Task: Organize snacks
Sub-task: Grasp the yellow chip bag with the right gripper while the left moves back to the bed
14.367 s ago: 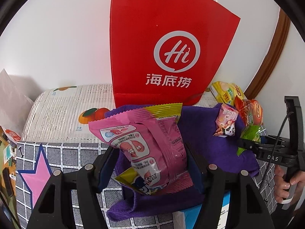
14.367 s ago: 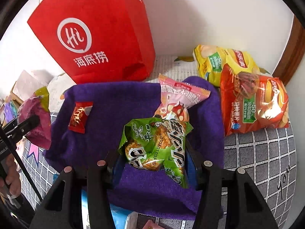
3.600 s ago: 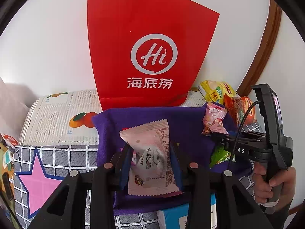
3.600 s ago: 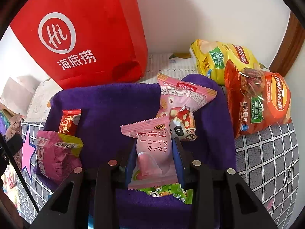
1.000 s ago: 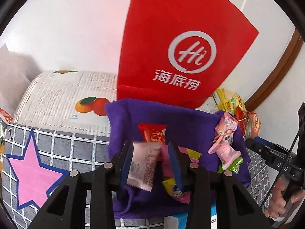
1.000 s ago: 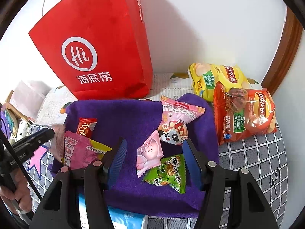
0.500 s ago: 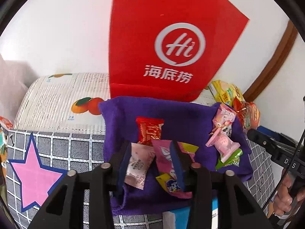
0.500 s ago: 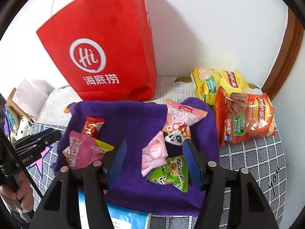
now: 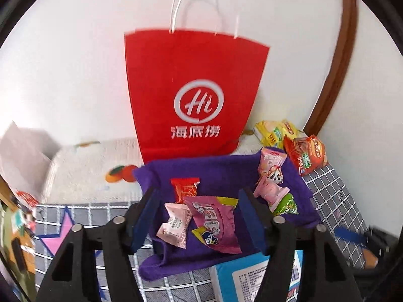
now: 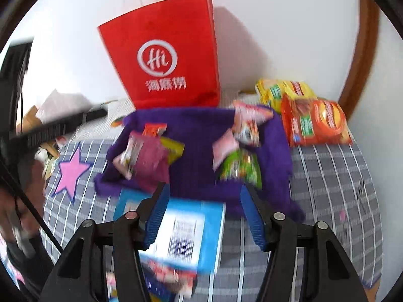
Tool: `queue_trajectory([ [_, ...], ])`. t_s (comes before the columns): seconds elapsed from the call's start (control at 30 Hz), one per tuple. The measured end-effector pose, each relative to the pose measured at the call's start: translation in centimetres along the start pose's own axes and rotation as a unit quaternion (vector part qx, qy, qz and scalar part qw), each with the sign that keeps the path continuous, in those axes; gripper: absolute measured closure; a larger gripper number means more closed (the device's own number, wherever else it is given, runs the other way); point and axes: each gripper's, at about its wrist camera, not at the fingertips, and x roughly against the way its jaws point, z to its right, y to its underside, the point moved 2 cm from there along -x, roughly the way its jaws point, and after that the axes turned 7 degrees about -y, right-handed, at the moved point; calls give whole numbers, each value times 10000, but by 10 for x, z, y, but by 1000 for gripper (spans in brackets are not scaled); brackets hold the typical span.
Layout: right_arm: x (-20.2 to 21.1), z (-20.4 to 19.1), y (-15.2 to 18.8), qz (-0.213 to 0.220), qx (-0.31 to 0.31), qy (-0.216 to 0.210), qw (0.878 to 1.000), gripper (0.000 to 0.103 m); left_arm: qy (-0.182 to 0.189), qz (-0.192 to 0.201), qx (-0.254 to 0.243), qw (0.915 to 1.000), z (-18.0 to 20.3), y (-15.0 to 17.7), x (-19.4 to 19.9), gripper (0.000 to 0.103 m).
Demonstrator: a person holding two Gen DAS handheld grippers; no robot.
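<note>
Both the left gripper (image 9: pixel 199 214) and the right gripper (image 10: pixel 201 211) hang with jaws wide, holding nothing. Six snack packets lie on the purple cloth (image 9: pixel 221 173): a pale pink packet (image 9: pixel 175 224), a magenta packet (image 9: pixel 216 224) and a red packet (image 9: pixel 185 188) at its left, three more at its right. Behind the cloth stands one red paper bag (image 9: pixel 194 95). Two chip bags (image 10: pixel 314 120) lie on the counter (image 10: pixel 332 183) beside the cloth.

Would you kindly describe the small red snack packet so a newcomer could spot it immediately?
Find the tall red paper bag against the wall; a purple cloth lies spread before it. On the cloth's left half, nearest the bag, lies the small red packet, the only red wrapper among pink, magenta and green ones.
</note>
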Motion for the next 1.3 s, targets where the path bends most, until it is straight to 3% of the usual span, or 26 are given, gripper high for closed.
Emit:
queue_trajectory([
  [0.1, 14, -7, 35, 3, -124, -135, 9998, 48, 39, -23, 13, 10000, -2, 10, 11, 38],
  [0.33, 13, -44, 107, -149, -100, -987, 9950, 47, -80, -270, -48, 9996, -19, 64, 34, 38],
  [0.57, -2, -95, 140, -69, 669, -671, 9955, 42, -240, -446, 112, 9987, -51, 116, 57, 38],
  [0.8, -43, -99, 163, -305, 904, 28, 9954, 42, -132, -661, 237, 9974, -61, 153, 63, 38],
  [0.9, -47, -97, 171, -57, 1061, 340, 9938, 55, -98, -704, 184, 9973, -58, 163, 62, 38],
  [1.13, 4, -64, 169, 587, 671, 450, 9950, 56, 26, -942, -34, 9955, -35, 189, 47, 38],
  [1.3, 2, -12, 167, 554, 460, 982, 9926, 56, 265, -1034, -250, 9940, -7, 201, 38, 38],
])
